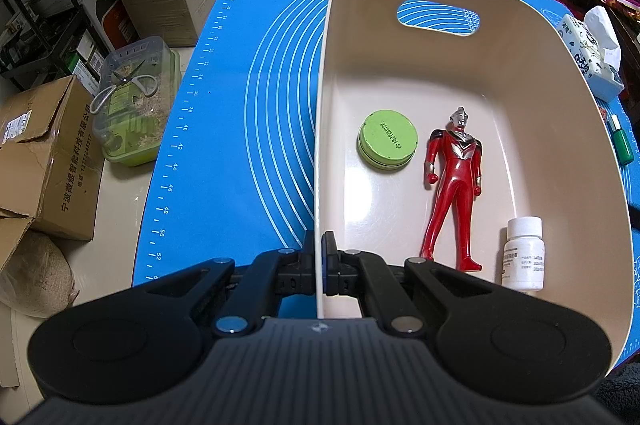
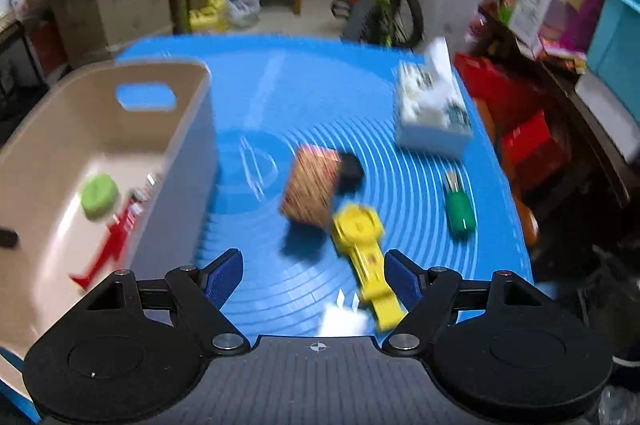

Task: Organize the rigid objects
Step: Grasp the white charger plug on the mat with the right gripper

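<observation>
My left gripper (image 1: 319,257) is shut on the left wall of a beige bin (image 1: 560,73) standing on a blue mat (image 1: 248,105). In the bin lie a green round tin (image 1: 387,138), a red hero figure (image 1: 454,193) and a white pill bottle (image 1: 524,253). My right gripper (image 2: 316,279) is open and empty above the mat (image 2: 320,97). The right wrist view is blurred. On the mat ahead lie a yellow toy (image 2: 364,245), a brown patterned box (image 2: 312,189) with a black object behind it, a green bottle (image 2: 460,209) and a small white plug (image 2: 344,319). The bin (image 2: 176,161) stands at its left.
A tissue pack (image 2: 430,113) sits at the mat's far right; it also shows in the left wrist view (image 1: 592,57). Cardboard boxes (image 1: 44,153) and a clear container with scissors (image 1: 132,101) stand on the floor to the left. A bicycle and shelves stand behind.
</observation>
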Demonstrator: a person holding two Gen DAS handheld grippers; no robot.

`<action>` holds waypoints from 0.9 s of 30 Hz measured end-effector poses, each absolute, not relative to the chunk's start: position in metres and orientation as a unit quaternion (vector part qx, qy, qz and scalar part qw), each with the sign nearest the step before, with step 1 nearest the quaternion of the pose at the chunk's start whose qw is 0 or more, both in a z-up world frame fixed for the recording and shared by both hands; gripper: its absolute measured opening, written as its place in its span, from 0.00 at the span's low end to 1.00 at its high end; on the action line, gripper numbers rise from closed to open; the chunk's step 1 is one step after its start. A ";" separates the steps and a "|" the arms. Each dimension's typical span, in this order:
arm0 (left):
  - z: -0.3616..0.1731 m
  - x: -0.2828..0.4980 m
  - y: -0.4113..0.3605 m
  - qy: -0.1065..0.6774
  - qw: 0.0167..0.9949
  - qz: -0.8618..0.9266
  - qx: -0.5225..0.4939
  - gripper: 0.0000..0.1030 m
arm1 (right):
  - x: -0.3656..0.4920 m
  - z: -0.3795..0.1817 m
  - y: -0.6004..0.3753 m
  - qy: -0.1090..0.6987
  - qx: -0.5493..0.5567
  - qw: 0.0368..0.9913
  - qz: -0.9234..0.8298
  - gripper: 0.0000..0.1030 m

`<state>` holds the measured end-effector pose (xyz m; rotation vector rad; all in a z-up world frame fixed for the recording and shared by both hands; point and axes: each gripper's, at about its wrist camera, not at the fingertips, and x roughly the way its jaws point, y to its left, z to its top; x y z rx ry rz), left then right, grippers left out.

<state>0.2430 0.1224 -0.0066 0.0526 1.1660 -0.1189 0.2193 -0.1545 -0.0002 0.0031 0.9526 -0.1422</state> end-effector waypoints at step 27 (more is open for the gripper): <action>-0.007 0.243 0.122 0.550 0.833 -0.056 0.025 0.04 | 0.214 -0.066 -0.168 0.508 0.060 0.854 -0.094 0.53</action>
